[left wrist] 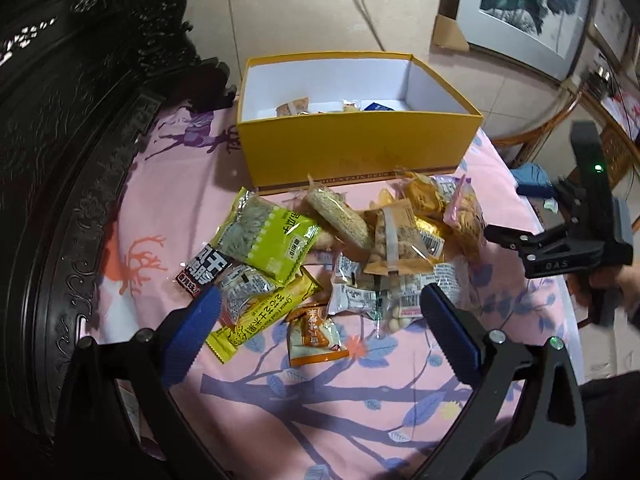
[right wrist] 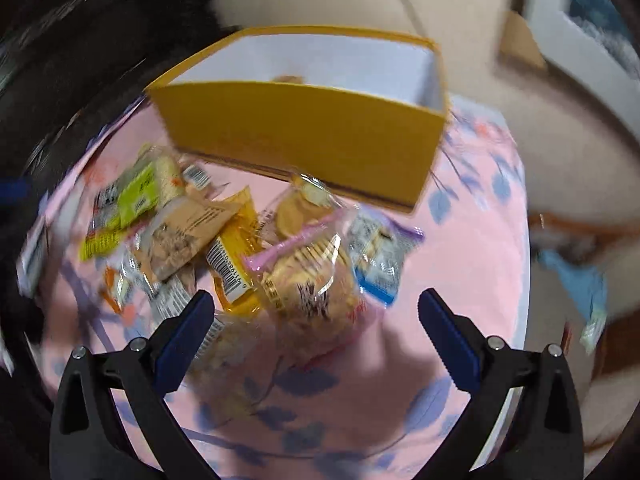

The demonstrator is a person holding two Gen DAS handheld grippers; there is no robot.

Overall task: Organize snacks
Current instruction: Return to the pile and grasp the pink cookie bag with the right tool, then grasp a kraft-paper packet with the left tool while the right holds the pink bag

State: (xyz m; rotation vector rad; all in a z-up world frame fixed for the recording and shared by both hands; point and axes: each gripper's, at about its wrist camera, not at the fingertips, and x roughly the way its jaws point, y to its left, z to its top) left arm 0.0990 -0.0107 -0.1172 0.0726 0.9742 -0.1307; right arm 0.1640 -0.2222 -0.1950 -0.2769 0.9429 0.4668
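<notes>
Both jaws stand wide apart and empty: left gripper (left wrist: 320, 320) over the snacks (left wrist: 340, 248), right gripper (right wrist: 316, 324) above the same blurred pile. Snacks lie heaped on the pink cloth (left wrist: 320, 400), just before the yellow box (left wrist: 352, 148), which holds a few packets.

box (left wrist: 360, 148) behind snack pile (left wrist: 340, 256) | both on cloth (left wrist: 320, 392) | some packets in box

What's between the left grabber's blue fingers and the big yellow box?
A heap of snack packets on the pink flowered cloth, shown in the left wrist view, between the open left gripper and yellow cardboard box.
</notes>
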